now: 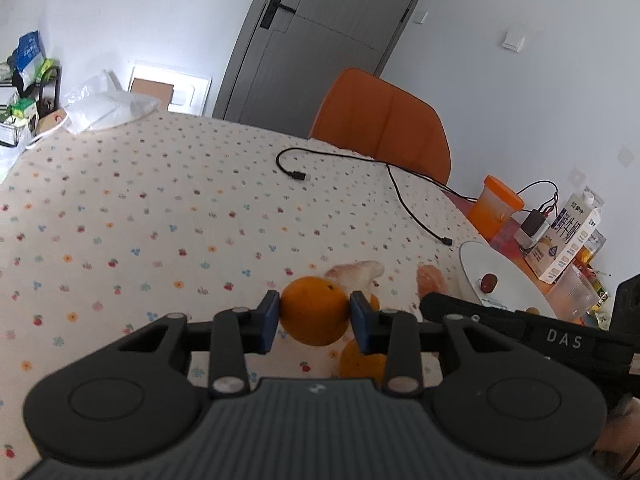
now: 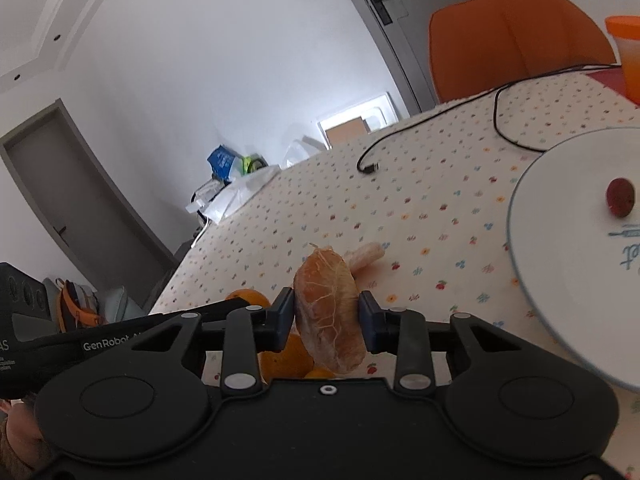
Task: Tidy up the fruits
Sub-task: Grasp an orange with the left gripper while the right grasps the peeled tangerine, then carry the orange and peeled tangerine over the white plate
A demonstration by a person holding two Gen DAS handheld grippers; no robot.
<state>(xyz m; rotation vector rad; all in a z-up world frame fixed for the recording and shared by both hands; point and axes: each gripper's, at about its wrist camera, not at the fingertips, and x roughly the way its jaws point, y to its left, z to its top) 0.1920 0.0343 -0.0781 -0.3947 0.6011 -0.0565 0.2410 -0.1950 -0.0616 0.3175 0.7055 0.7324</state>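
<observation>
Working over a floral tablecloth (image 1: 160, 208) by a grey door (image 1: 304, 40), our left gripper (image 1: 314, 314) clamps an orange (image 1: 314, 310); our right gripper (image 2: 326, 314) pinches a peeled segment (image 2: 330, 312).

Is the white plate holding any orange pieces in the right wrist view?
No: the white plate holds only one small dark red fruit; no orange pieces lie on it.

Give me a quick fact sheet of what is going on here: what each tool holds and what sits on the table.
left tool: shut on a whole orange
right tool: shut on a peeled orange piece
plate: white, on the table, holding one small red fruit
table: covered with a flower-print cloth
peel: lying on the cloth beyond the whole orange
cable: black, loose across the cloth
chair: orange, at the far side
</observation>
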